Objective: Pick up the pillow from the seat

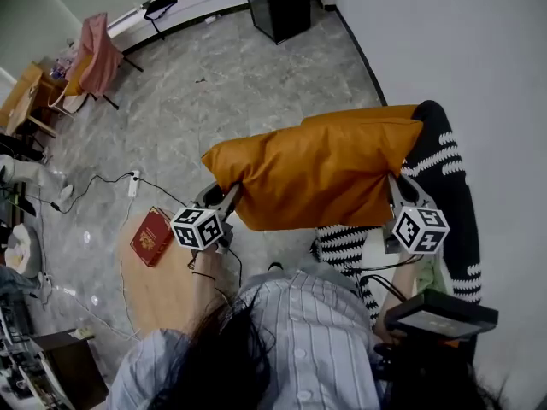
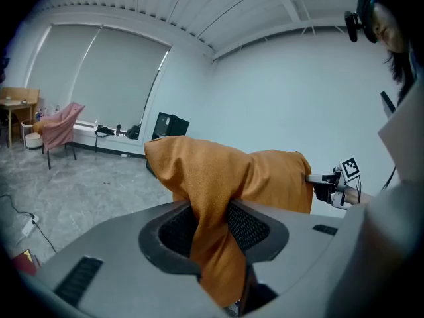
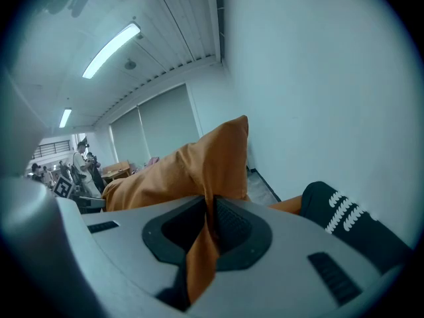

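Note:
An orange pillow (image 1: 316, 173) hangs in the air between my two grippers, above a seat draped in black cloth with white stripes (image 1: 444, 156). My left gripper (image 1: 232, 196) is shut on the pillow's left corner; in the left gripper view the orange fabric (image 2: 212, 244) is pinched between the jaws. My right gripper (image 1: 395, 186) is shut on the pillow's right edge, and its own view shows a fold of the fabric (image 3: 207, 227) squeezed between the jaws. The black striped cloth (image 3: 348, 224) lies below on the right.
A small round wooden table (image 1: 162, 289) with a red book (image 1: 152, 236) stands at my left. A white wall (image 1: 479, 49) runs close along the right. Farther off are a pink-draped chair (image 1: 94, 58), a black cabinet (image 1: 278, 2) and cables (image 1: 94, 182) on the floor.

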`<state>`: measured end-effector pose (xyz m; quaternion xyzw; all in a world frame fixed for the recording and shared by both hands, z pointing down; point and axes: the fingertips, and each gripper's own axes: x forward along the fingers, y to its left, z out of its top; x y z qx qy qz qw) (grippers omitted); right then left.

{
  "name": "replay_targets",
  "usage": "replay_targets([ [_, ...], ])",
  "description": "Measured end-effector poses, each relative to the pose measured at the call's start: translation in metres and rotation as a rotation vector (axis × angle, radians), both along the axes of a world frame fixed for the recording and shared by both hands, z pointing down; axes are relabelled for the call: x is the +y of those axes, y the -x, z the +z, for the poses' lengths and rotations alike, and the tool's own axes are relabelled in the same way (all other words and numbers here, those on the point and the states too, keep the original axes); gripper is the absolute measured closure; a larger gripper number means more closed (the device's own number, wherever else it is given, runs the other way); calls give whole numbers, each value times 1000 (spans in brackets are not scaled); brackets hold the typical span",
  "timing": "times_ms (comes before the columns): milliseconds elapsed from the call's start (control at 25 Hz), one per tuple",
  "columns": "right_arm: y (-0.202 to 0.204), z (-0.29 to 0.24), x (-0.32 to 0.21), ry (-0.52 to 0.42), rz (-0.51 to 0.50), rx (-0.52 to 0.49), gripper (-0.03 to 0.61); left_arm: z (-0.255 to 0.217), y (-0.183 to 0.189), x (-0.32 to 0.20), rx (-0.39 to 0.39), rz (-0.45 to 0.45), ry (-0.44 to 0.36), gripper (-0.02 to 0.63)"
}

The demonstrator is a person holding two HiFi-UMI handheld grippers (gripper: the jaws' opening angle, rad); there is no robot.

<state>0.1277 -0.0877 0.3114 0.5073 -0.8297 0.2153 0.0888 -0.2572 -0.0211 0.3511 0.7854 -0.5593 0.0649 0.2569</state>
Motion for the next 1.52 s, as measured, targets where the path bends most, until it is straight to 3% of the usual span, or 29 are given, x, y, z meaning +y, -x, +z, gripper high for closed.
replay_targets([
  [360,80,3,65,2,2,8,526,1,81,65,30,-21,-36,469],
  [800,125,17,152,30,91,-9,526,7,133,126,56,45,-51,469],
  [1280,126,16,214,63,143,4,526,16,137,168,114,46,-49,469],
  [1520,112,2,240,37,135,3,526,3,124,189,116,36,-81,469],
])
